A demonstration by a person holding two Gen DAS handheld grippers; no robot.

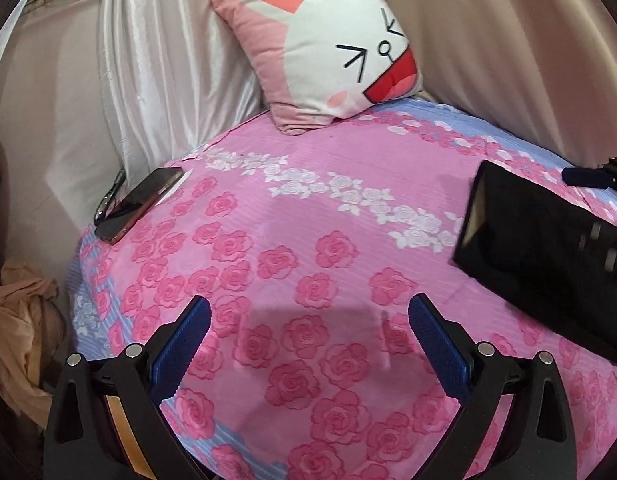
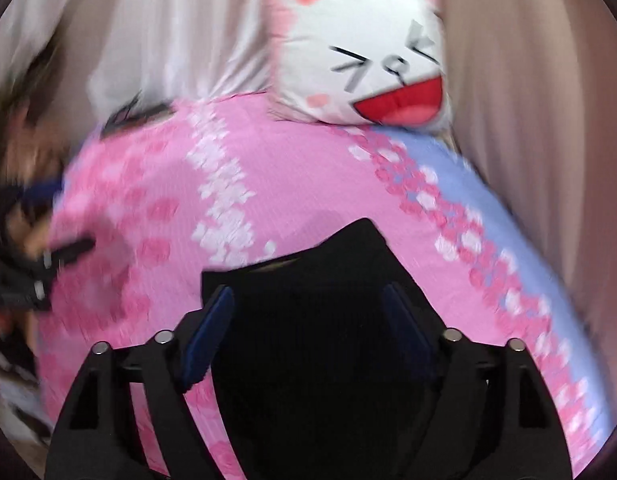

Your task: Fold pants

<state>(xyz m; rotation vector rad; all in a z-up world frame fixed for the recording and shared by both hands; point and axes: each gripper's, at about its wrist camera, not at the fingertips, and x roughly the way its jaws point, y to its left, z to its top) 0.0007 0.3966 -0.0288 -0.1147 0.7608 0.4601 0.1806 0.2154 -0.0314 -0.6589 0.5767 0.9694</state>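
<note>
Black folded pants (image 2: 320, 320) lay on your bed's pink rose-print sheet (image 1: 292, 208), toward its right side, below the pink-and-white rabbit-face cushion (image 1: 320, 52). Your right gripper (image 2: 308, 328) had its jaws spread wide either side of the fabric; I could not tell whether the pads pressed it. Your left gripper (image 1: 308, 344) hovered with jaws wide apart, holding nothing.

pants (image 2: 320, 320) | black | folded bundle | lying on rose-print bedspread (image 2: 268, 184)
</note>
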